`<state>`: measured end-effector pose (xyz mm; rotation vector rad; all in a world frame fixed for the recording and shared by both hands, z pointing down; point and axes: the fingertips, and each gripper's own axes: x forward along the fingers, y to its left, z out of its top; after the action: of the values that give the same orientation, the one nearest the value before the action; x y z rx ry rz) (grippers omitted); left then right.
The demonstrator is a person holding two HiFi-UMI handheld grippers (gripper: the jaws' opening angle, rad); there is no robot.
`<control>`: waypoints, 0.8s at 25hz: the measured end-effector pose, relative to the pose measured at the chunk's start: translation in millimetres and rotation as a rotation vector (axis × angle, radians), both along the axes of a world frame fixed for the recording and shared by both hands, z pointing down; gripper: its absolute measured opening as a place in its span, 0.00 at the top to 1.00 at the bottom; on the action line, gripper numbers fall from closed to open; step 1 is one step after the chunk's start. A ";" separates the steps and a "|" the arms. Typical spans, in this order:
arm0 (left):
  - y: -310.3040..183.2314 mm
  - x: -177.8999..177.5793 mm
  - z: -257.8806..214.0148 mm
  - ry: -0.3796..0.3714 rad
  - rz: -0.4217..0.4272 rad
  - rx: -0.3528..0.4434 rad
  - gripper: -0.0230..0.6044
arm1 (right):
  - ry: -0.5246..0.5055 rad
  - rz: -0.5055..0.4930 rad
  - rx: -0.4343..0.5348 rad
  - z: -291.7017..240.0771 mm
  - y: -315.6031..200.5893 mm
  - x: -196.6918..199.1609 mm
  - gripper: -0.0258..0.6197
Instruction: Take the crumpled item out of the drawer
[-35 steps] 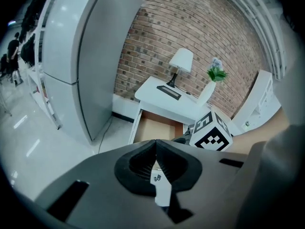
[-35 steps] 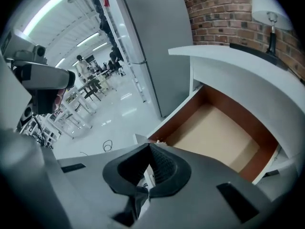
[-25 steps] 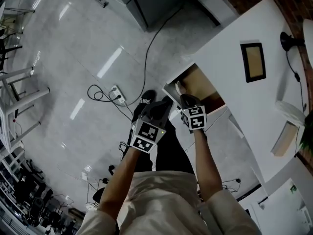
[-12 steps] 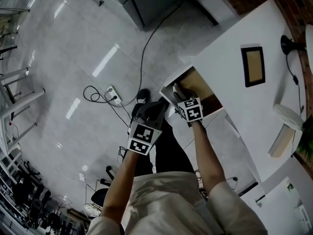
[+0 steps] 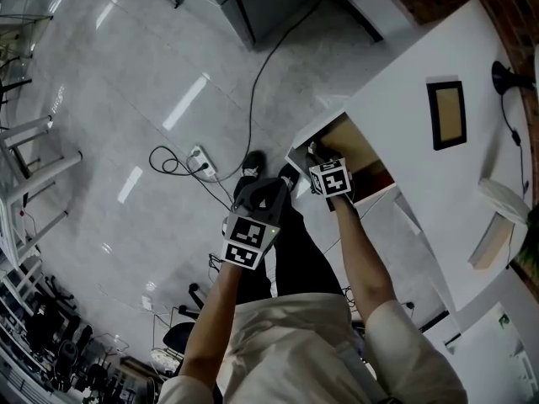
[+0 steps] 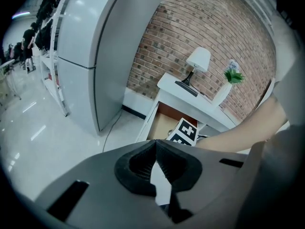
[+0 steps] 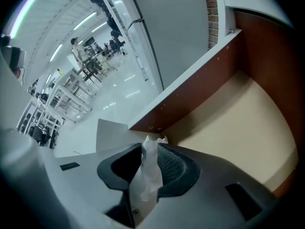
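Left tool point(image 5: 276, 183) centre frame, above person's legs; jaws closed tip to tip, nothing between. Right tool point(image 5: 314, 151) just right of it, tips inside open drawer point(image 5: 358, 137). Its jaws closing on white crumpled item point(image 7: 148, 168), which touches both pads and pokes above tips. Item sits near drawer corner, over bare tan drawer bottom. White bench point(image 5: 396, 82) upper right carries framed picture point(image 5: 446, 114). Power strip point(image 5: 200, 160) on grey floor point(image 5: 126, 74), left of centre.
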<state>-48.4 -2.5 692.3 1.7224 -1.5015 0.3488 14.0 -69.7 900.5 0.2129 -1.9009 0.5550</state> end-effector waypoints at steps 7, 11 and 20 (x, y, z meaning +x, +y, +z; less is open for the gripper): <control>7.0 -9.0 0.4 0.009 -0.002 0.003 0.94 | 0.014 0.003 0.053 -5.7 -1.9 0.1 0.86; 6.4 -11.1 -0.5 0.009 0.012 0.010 0.94 | 0.008 0.026 0.085 -13.4 -4.7 -0.8 0.88; -0.6 0.4 -20.0 0.002 0.100 0.028 0.94 | -0.028 0.112 0.136 -55.8 -8.4 5.0 0.89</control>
<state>-48.1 -3.1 672.3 1.8232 -1.4282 0.3796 19.0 -78.1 844.7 0.4037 -1.9637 0.5062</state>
